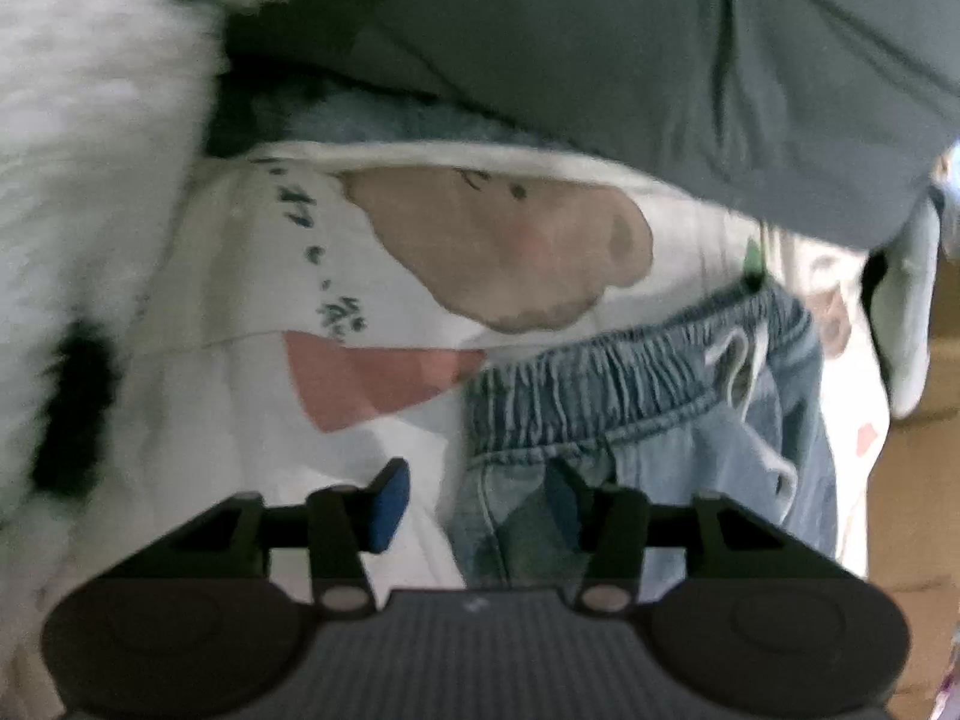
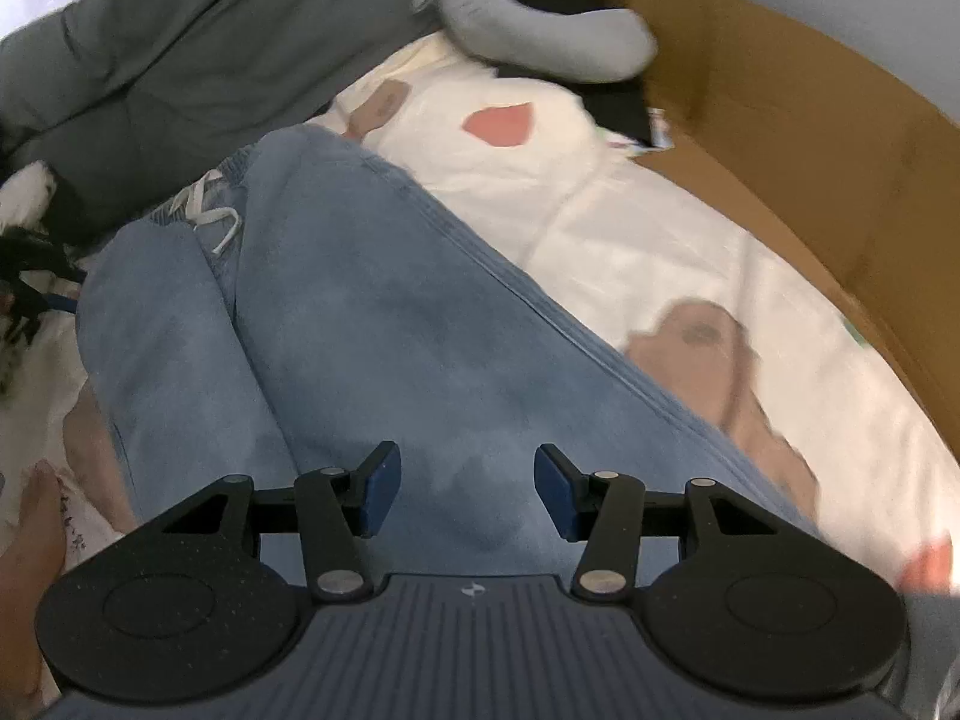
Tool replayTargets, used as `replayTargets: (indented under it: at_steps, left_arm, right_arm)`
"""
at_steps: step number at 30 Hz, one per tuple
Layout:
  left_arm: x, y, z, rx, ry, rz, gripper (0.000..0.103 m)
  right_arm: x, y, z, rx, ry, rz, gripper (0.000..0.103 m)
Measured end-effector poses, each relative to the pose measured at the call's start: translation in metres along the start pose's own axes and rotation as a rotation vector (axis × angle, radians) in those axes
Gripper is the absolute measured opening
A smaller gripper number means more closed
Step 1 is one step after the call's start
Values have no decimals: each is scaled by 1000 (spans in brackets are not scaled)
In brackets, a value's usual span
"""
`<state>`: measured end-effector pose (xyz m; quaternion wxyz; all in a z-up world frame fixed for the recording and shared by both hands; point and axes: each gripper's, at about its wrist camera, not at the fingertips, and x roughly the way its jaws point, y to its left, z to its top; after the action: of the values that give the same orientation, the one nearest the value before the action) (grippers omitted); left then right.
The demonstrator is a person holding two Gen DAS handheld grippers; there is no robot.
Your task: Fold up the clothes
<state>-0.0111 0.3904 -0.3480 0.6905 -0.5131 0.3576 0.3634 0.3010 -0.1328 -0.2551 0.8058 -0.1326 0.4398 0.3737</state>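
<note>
Both tongs parted, nothing held — left gripper (image 1: 474,501) at jeans' (image 2: 360,312) waistband (image 1: 630,384), right gripper (image 2: 468,489) over leg. Pinch the edge toward twelve o'clock, lift evenly — avoid sheet (image 2: 600,210).

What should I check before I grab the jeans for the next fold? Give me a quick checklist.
1. Left tongs open, nothing pinched: ok.
2. Right tongs open, nothing pinched: ok.
3. Jeans lying on the white sheet: ok.
4. Waistband in view ahead of the left tongs: ok.
5. Drawstring tucked in: not ok, it lies loose.
6. Gray garment off the jeans: cannot tell, its edge lies close to the waistband.
</note>
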Motion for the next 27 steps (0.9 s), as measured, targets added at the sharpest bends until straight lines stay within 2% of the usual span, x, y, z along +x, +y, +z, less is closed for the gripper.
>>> replayTargets:
  at_steps: [3,13,17,23,27]
  left_arm:
    - [-4,4,1,-25,-13,5,54]
    - [9,13,-6,-125,-52,-46,53]
    - [11,19,-7,-145,-57,-55,53]
    - [12,24,-7,-145,-73,-94,53]
    - [18,31,-7,-187,-83,-121,43]
  right_arm:
    - [26,-1,27,-33,22,28,64]
    - [102,7,145,-223,65,110,64]
    - [128,29,186,-277,83,156,64]
    - [167,69,228,-336,69,167,63]
    - [182,95,250,-333,66,158,63]
